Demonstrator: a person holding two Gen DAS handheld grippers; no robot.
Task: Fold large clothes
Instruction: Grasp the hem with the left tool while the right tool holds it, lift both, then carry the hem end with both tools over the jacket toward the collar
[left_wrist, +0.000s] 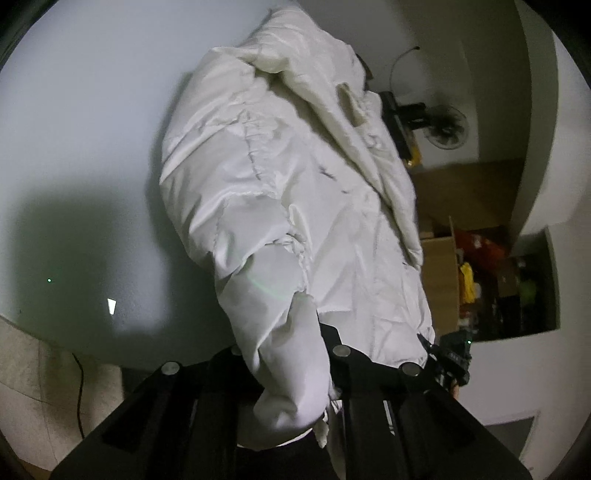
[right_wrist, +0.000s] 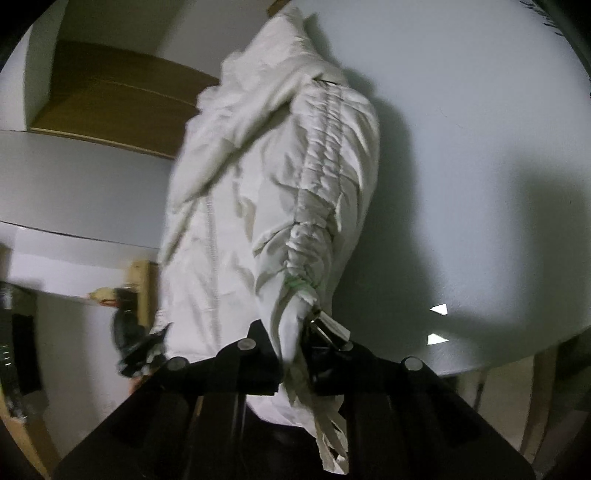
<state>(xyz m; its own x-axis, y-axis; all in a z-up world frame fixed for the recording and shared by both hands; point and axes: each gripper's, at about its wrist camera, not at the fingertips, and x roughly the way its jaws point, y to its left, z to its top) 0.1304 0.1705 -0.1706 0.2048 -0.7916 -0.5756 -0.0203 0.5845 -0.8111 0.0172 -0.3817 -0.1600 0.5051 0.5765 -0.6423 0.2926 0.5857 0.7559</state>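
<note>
Over the white table (left_wrist: 92, 129), a white jacket (left_wrist: 295, 177) stretches away from both cameras. Left gripper (left_wrist: 291, 354) jaws closed on a sleeve end; right gripper (right_wrist: 295, 350) jaws pinching the gathered cuff, likely keeping cloth taut for folding.

White jacket (left_wrist: 288, 177) stretched across pale desk (left_wrist: 92, 129), sleeve cuff clamped in left hand-held gripper (left_wrist: 291, 354). Right hand-held gripper (left_wrist: 448, 356) at hem corner. Fan (left_wrist: 448, 127) beyond.
</note>
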